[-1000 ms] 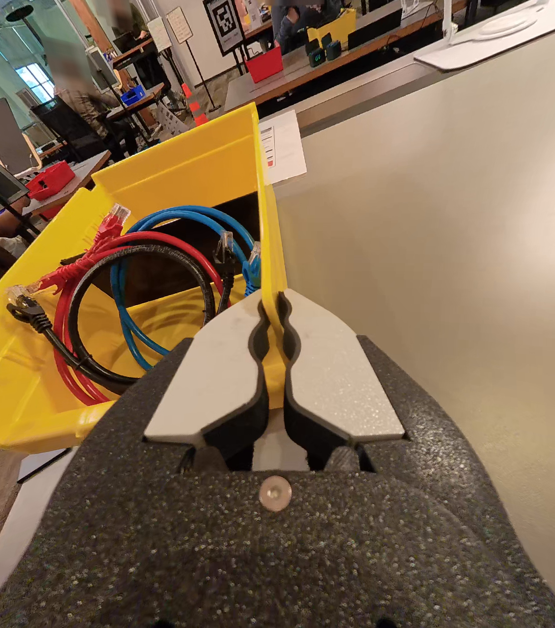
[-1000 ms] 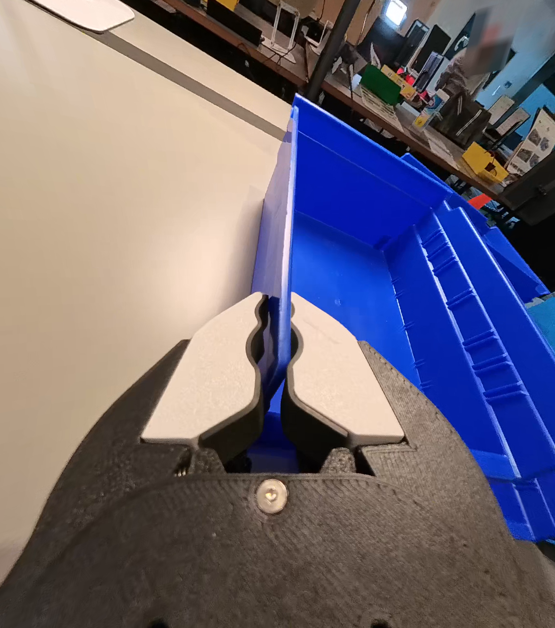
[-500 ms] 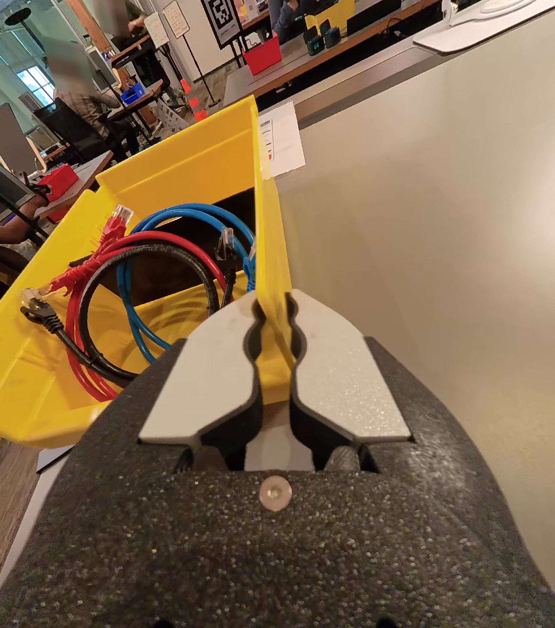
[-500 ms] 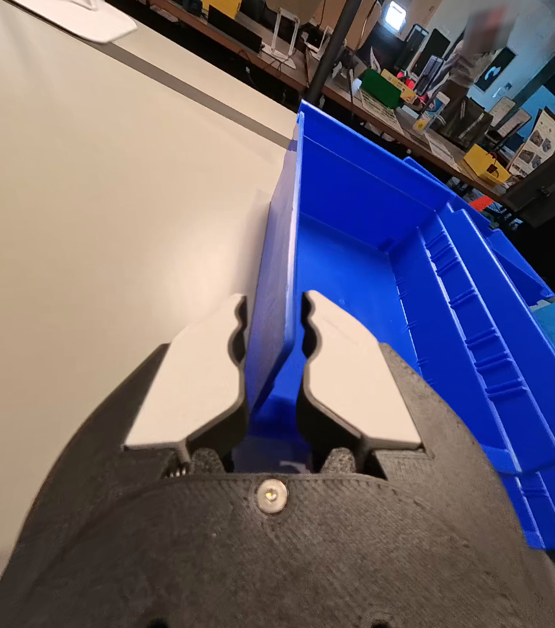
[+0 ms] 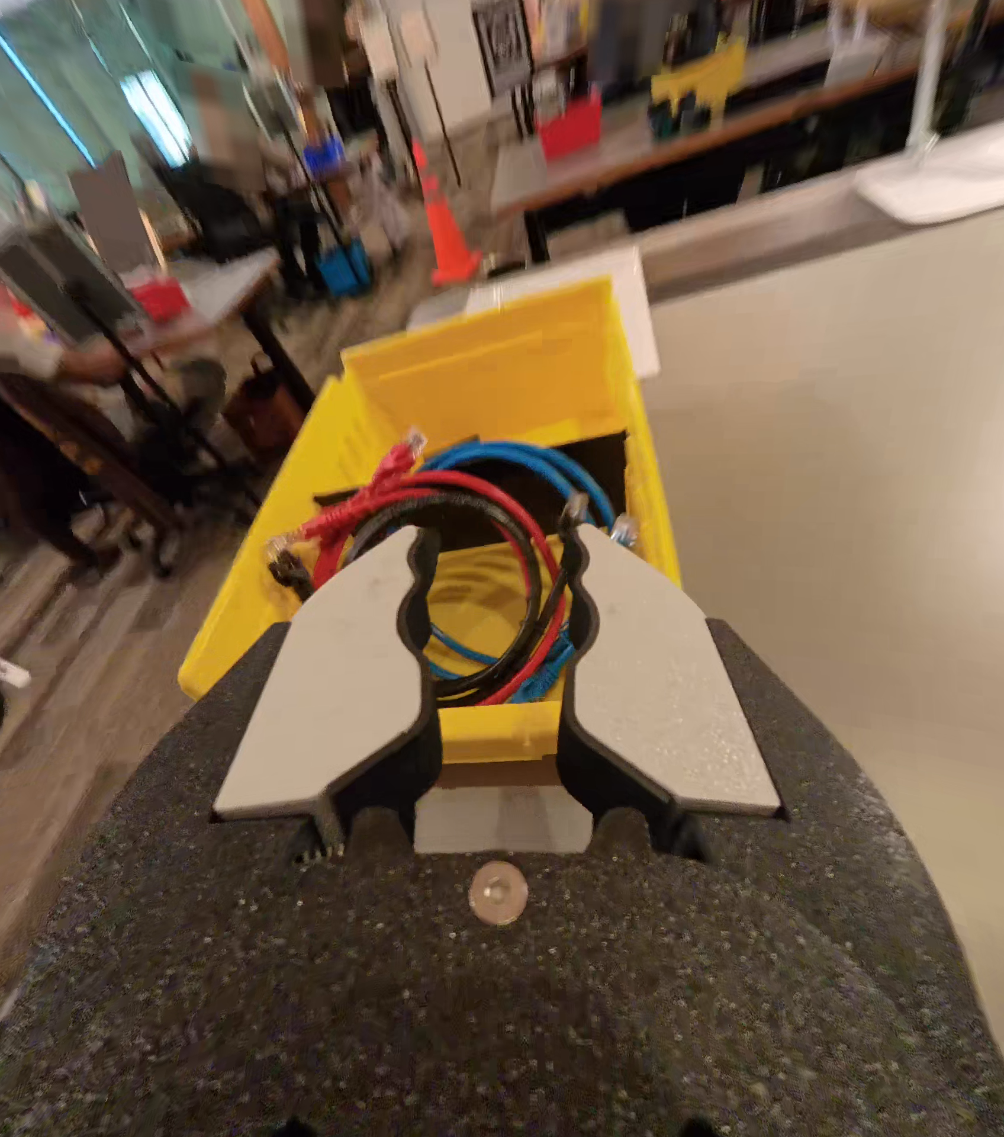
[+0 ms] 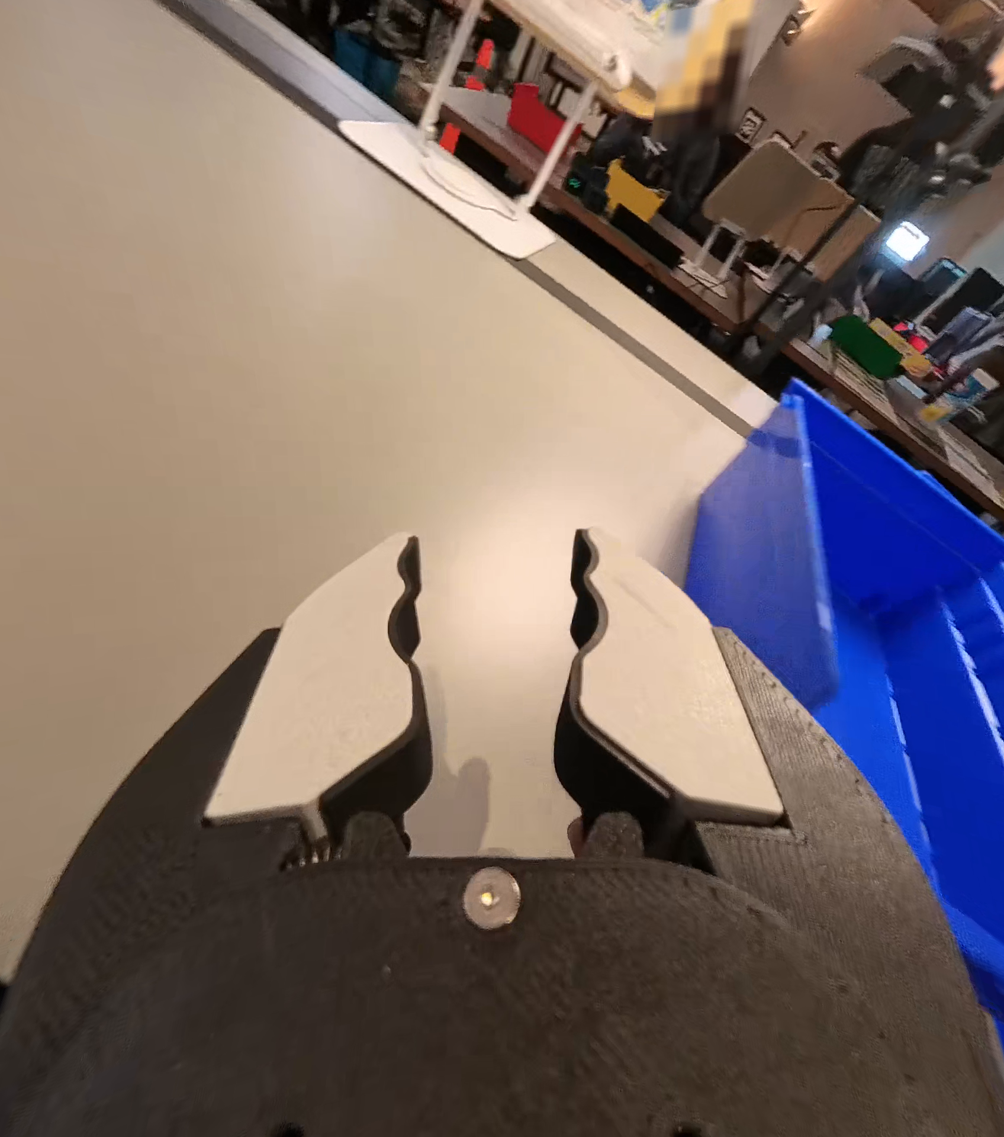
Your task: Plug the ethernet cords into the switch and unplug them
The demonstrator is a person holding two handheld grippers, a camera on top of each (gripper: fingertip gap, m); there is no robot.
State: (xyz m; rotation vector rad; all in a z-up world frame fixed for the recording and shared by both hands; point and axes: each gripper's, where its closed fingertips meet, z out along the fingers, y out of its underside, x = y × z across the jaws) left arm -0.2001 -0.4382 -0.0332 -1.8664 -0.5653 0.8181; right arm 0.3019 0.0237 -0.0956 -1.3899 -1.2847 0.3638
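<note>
We held both claws empty at this moment. Our left gripper had its fingers spread wide with nothing between them, and our right gripper was spread the same way over bare table.

The ethernet cords lay straight ahead of the left claw and below it, coiled in the yellow bin. Through the gap between the left fingers we looked down on the loops of the black cord, the red cord and the blue cord. The coil's long axis ran away from the claw, roughly along the bin's length. Loose plugs stood up from it: a red one beyond the left fingertip and to its left, a black one just past the right fingertip, and a blue one just to the right of that. The view was blurred, so we could not tell which plug sat highest or whether the cords were tangled.

The blue bin lay to the right of our right claw, well apart from its fingers, and what we saw of it held nothing. We saw no switch in either view.

We judged the left claw much the nearer to the cords, so the first pick would fall to it. It would need to dip forward and down, and close across a cord or plug rather than along it. Gripping a loop risked dragging the other cords up too.
</note>
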